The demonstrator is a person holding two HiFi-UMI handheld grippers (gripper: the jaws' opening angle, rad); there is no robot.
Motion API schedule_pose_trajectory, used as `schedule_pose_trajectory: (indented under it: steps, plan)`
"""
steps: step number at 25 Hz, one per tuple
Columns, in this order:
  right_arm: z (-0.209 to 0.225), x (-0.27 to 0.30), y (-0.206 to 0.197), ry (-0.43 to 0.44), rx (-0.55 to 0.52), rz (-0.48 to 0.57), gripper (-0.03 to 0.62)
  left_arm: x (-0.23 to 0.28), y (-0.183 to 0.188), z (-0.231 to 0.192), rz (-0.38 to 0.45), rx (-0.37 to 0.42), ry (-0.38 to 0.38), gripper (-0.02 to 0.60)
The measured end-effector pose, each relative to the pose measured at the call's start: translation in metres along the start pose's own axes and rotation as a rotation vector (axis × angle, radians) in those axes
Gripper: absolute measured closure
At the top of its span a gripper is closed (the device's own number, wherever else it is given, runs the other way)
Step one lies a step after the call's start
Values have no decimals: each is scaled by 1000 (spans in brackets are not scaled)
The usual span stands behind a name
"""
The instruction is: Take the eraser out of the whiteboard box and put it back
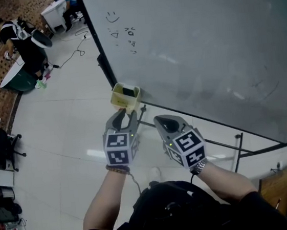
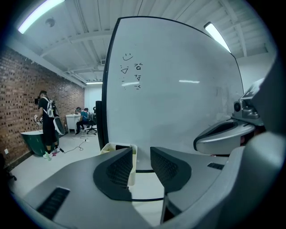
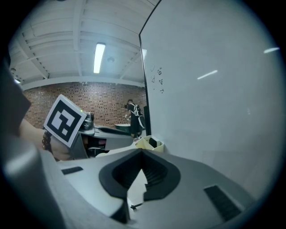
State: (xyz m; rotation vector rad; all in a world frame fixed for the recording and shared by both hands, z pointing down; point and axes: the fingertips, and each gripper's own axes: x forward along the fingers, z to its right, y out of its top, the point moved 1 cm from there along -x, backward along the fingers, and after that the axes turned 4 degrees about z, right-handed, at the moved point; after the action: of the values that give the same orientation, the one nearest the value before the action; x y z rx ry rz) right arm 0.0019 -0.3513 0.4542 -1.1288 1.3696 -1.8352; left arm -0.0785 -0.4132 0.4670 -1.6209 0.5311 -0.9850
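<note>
The grey left hand-held gripper, jaws partly apart and empty, hangs just short of the pale yellow plastic box at the near edge of the big whiteboard. The dark block eraser lies inside the box. The right hand-held gripper is closed on nothing. The left gap looks narrow, so its jaws could knock the box rim or pinch a wall along with the eraser.

A red-brown brick wall ran along the glossy white tiled floor. Long fluorescent tube lights glowed overhead.
</note>
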Motion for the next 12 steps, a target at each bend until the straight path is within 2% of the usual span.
schedule_pose_trajectory:
  steps: [3, 5, 12]
  plan:
    - [8, 9, 1, -20, 11, -3, 575, 15, 2, -8, -12, 10, -8, 459]
    - [12, 15, 1, -32, 17, -6, 574, 26, 2, -13, -22, 15, -12, 433]
    - [30, 34, -4, -72, 40, -21, 574, 61, 0, -31, -57, 28, -15, 403]
